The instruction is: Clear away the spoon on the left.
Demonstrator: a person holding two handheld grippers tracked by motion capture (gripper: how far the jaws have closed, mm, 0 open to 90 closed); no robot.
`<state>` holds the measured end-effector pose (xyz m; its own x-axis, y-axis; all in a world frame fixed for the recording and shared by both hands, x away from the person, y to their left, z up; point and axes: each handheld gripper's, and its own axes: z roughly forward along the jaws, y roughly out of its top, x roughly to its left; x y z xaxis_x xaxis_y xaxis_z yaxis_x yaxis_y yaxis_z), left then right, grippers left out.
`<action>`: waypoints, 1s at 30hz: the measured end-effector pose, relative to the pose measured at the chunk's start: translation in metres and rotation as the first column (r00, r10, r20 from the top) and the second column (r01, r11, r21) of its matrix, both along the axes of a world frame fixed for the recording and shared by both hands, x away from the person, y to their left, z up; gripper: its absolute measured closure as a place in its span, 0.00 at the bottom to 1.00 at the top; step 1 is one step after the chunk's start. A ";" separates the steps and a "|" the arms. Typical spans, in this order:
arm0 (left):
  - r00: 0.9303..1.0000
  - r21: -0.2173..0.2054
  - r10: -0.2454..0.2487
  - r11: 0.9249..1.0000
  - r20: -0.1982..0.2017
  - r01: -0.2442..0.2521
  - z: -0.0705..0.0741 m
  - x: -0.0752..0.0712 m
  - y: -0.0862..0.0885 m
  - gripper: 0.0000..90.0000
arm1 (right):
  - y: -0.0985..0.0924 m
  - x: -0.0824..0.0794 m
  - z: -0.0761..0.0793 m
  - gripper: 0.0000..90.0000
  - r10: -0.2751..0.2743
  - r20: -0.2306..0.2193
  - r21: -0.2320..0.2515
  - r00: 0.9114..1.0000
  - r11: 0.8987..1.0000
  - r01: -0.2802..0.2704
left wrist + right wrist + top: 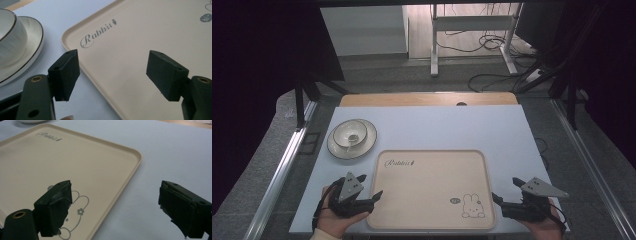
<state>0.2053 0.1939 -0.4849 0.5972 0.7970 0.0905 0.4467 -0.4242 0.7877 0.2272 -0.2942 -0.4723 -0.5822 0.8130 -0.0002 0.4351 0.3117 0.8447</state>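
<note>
Both hand-held grippers, left and right, rest on the bench with jaws spread, straddling opposite edges of the cream tray.

The tray lies bare, open to pass over; left and beyond it a bowl on a plate blocks that corner.

Table evenly lit from above; surroundings left dark. Soft shadows cast. Near jaws slightly blurred in both gripper views.
</note>
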 end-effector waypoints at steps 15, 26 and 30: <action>1.000 -0.008 -0.012 1.000 0.011 0.012 0.003 -0.009 -0.003 0.28 | -0.001 0.007 -0.003 0.15 0.022 -0.042 -0.008 0.999 1.000 -0.022; 1.000 -0.026 0.005 1.000 0.016 -0.004 0.006 -0.012 0.007 0.29 | 0.005 0.010 -0.007 0.17 0.056 -0.039 -0.042 0.998 0.997 -0.058; 1.000 -0.043 -0.007 0.999 0.020 0.008 0.007 -0.011 0.008 0.27 | 0.004 0.010 -0.007 0.17 0.051 -0.037 -0.053 0.998 0.997 -0.053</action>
